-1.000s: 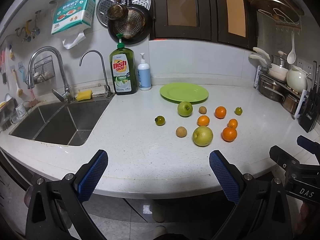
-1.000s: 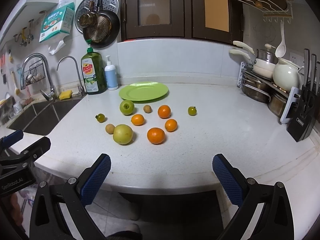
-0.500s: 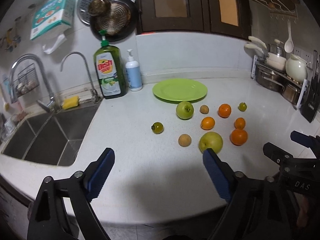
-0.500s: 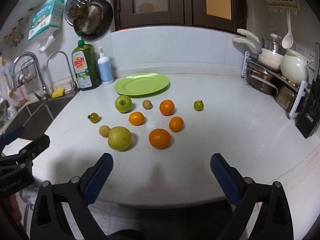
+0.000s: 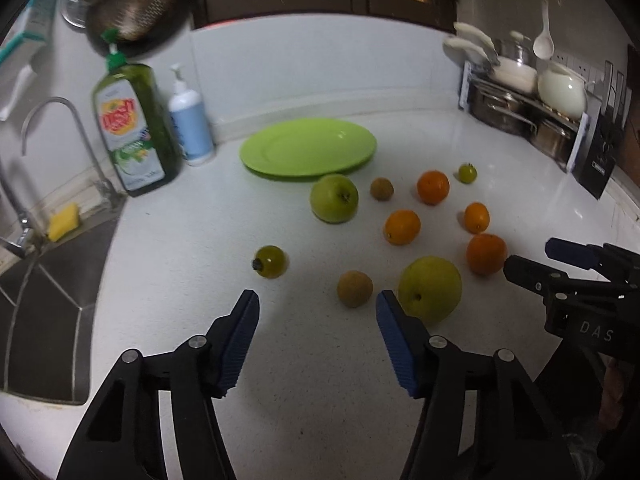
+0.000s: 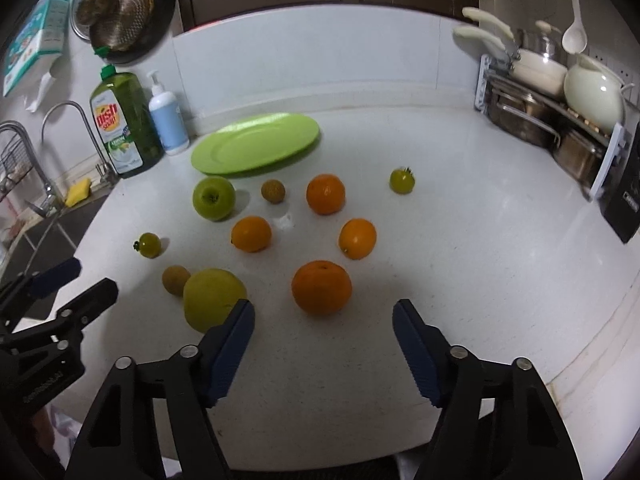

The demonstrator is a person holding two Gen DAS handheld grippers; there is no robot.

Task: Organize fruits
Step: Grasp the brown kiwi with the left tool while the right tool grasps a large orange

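A: Where were my jaws? Left gripper (image 5: 316, 312) and right gripper (image 6: 322, 320) were closing, empty, above the worktop (image 6: 460, 240).

B: Ahead, loose fruit: brown fruit (image 5: 354, 289), pear (image 5: 430, 288), orange (image 6: 321, 287). Closing early could knock them rolling, short of the plate (image 6: 256, 144).

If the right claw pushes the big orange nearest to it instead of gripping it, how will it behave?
The big orange looks round and rests free on the smooth white counter, so it would probably roll away. Its skin looks firm, so it should likely bear a gentle squeeze. The right claw is closing with nothing between its pads; centring on the fruit seems safer.
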